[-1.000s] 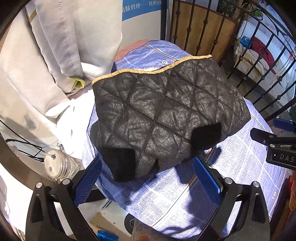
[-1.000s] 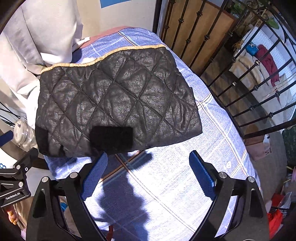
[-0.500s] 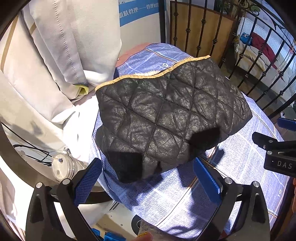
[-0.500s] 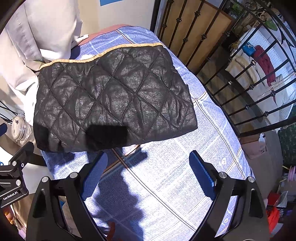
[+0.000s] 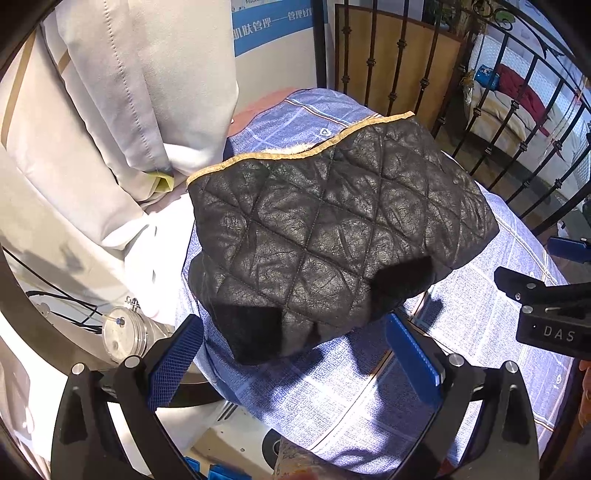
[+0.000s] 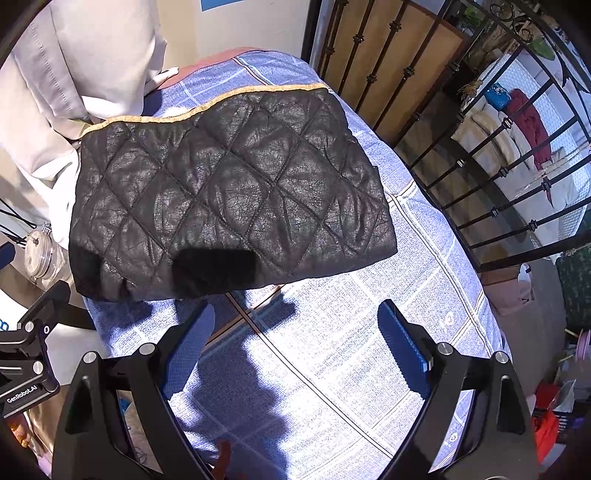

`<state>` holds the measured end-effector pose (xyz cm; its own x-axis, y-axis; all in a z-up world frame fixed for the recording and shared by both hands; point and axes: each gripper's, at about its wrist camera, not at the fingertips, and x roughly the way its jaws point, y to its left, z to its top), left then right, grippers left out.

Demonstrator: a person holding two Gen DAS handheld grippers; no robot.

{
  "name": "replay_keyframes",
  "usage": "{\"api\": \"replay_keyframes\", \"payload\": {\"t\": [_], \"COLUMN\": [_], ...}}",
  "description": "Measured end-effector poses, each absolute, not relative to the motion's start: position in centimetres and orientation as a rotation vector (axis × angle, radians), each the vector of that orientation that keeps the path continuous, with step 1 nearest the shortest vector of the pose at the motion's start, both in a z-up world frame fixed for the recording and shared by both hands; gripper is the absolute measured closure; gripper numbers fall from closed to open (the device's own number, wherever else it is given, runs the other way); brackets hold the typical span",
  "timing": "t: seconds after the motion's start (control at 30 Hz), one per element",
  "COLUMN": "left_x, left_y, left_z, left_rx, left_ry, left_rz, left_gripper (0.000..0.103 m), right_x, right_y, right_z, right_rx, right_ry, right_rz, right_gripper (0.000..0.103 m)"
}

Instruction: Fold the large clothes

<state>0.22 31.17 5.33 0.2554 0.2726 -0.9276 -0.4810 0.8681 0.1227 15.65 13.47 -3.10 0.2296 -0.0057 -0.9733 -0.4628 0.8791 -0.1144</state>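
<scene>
Left gripper wide open, blue pads well apart, gripping nothing; pointed steeply down over the near edge of the blue checked cloth. Right gripper likewise spread wide and empty, hung over bare cloth, its shadow thrown on the fabric below.

From the left wrist view: folded black quilted jacket at 12 o'clock of the fingers, near corner just beyond the fingertips, apart from both pads. Tan trim along the far edge. Other gripper's black body at 3 o'clock, at the frame's right margin. Clear round jar at 9 o'clock, off the cloth's edge, beside thin black cables. Pale curtain at 10 to 11 o'clock. Blue sign with white characters at 12 o'clock on the wall. Black iron railing at 1 to 2 o'clock.

From the right wrist view: jacket at 11 to 12 o'clock, lying flat on the cloth, near fold just past the left fingertip, not touched. Railing at 1 to 2 o'clock, with a red garment on a pale sofa beyond it. Left gripper's body at 8 to 9 o'clock.
</scene>
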Motion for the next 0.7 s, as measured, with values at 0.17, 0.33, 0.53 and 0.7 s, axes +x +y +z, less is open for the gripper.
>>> {"api": "replay_keyframes", "payload": {"t": [0.17, 0.33, 0.53, 0.7], "left_x": [0.25, 0.21, 0.17, -0.08], "left_y": [31.11, 30.99, 30.83, 31.06], "left_z": [5.2, 5.2, 5.25, 5.17], "left_rx": [-0.195, -0.194, -0.215, -0.243], "left_ry": [1.218, 1.218, 1.207, 1.209], "left_rz": [0.505, 0.501, 0.483, 0.506], "left_gripper": [0.006, 0.006, 0.006, 0.009], "right_x": [15.6, 15.59, 15.63, 15.7], "right_y": [13.48, 13.43, 13.47, 13.57], "right_z": [-3.19, -3.18, -3.09, -2.97], "right_rx": [-0.42, -0.419, -0.412, -0.412], "right_ry": [1.317, 1.317, 1.315, 1.314], "right_rz": [0.325, 0.323, 0.321, 0.325], "right_gripper": [0.014, 0.014, 0.014, 0.014]}}
